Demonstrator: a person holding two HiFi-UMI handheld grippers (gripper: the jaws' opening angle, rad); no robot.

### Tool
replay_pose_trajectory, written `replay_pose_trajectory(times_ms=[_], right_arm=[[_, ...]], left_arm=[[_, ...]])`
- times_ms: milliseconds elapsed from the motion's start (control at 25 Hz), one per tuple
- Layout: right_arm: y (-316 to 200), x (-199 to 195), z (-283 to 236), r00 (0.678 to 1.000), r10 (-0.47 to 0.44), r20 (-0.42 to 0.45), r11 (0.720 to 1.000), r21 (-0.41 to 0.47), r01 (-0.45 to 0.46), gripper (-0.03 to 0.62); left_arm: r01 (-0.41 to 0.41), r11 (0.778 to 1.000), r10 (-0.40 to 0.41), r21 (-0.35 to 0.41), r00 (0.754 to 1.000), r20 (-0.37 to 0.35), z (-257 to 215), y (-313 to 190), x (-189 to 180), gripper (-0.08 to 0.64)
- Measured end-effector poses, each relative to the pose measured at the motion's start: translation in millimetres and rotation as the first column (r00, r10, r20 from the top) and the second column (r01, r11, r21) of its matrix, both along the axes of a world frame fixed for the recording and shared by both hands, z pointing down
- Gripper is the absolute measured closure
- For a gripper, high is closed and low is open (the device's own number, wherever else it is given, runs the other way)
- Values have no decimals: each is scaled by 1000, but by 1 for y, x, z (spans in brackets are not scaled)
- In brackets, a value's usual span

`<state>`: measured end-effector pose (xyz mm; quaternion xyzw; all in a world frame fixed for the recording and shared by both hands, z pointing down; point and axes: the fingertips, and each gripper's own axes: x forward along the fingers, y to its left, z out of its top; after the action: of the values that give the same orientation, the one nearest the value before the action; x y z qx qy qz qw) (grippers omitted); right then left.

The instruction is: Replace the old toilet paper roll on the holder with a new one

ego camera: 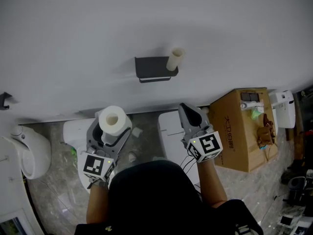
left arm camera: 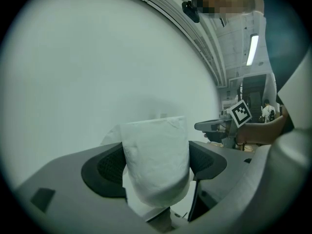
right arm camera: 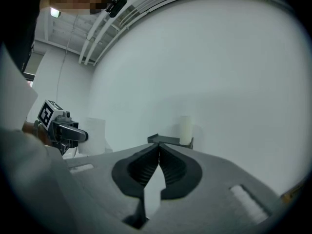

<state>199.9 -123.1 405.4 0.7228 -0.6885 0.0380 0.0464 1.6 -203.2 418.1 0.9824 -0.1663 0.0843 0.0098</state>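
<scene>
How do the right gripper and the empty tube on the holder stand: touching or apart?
Apart. The head view shows bare wall between the right gripper and the empty tube; the right gripper view shows its jaws shut on nothing.

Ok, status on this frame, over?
Left gripper shut on new roll. Right gripper shut, empty. Old tube upright at holder right end. Path to holder unobstructed.

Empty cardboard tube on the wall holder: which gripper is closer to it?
Right. The right gripper is below the empty cardboard tube; the left gripper is farther, lower left.
</scene>
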Motion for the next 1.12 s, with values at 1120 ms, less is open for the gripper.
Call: replay_pose_trajectory(times_ms=[1120], right_arm=[[-129, 91, -19, 989, 150, -17, 988, 28, -150, 355]], left_arm=[[321, 946, -320, -39, 947, 40, 0, -17, -85, 163]])
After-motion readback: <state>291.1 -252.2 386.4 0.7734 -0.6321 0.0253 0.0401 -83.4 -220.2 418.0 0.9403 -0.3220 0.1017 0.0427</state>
